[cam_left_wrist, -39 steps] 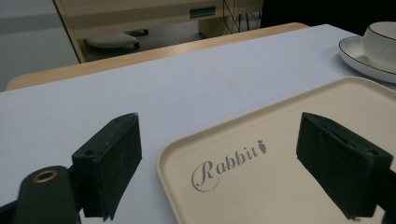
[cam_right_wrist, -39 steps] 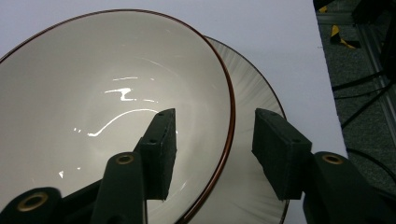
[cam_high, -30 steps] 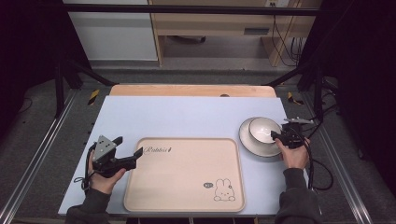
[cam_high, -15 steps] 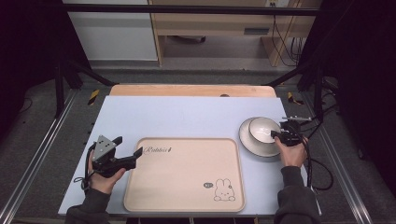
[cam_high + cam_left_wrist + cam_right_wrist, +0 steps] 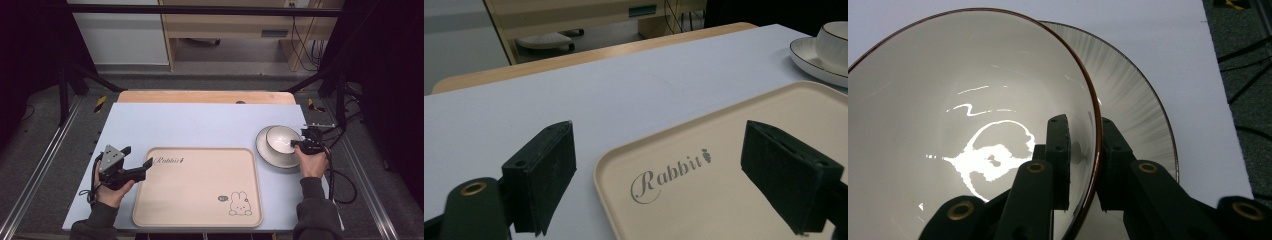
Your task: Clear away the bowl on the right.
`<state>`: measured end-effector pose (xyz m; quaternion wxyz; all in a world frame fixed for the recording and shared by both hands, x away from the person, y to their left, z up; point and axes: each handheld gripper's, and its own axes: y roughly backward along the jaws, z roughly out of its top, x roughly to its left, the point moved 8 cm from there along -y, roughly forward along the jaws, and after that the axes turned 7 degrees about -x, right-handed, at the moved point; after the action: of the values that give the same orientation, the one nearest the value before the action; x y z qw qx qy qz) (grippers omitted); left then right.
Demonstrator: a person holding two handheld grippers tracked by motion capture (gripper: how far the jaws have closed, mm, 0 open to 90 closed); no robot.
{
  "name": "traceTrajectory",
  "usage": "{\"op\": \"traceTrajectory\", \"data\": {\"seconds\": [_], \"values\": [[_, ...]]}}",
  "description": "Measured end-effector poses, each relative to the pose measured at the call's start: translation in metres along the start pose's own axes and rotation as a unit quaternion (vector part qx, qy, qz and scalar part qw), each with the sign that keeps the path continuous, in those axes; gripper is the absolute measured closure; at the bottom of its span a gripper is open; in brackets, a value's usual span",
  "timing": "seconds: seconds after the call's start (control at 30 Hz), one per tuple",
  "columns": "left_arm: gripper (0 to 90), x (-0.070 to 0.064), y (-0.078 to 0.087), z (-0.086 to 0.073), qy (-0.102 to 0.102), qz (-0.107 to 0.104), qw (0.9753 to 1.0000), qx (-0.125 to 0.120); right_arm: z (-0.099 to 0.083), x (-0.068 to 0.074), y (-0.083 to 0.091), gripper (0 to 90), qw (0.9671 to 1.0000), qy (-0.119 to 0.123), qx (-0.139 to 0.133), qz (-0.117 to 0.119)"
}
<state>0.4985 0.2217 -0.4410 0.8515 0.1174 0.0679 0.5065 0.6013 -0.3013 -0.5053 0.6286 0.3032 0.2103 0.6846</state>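
White bowl (image 5: 283,138) on a plate (image 5: 264,148), far right of beige tray (image 5: 200,210) | right gripper (image 5: 299,145) pinches bowl's rim | left gripper (image 5: 136,161) spread wide at tray's near-left corner

White brown-rimmed bowl (image 5: 973,125), beige rabbit-printed tray (image 5: 200,185)

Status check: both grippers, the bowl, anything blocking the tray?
Right gripper shut on bowl rim, one jaw inside, one outside. Bowl sits on plate. Left gripper open, empty, at tray corner. Tray bare, nothing in the way.
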Motion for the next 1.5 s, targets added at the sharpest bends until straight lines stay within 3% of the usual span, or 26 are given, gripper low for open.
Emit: {"op": "traceTrajectory", "data": {"seconds": [0.07,0.1,1.5], "values": [[14.1,0.000,0.000,0.000,0.000,0.000,1.0000,0.000,0.000,0.003,0.001,80.2,0.9998,-0.015,0.005,0.009],[14.1,0.000,0.000,0.000,0.000,0.000,1.0000,0.000,0.000,0.002,0.001,80.7,0.9999,-0.007,0.003,0.011],[14.3,0.001,0.000,0.000,0.002,0.002,1.0000,0.000,0.006,0.009,0.014,82.0,0.9992,-0.020,-0.006,0.035]]}}
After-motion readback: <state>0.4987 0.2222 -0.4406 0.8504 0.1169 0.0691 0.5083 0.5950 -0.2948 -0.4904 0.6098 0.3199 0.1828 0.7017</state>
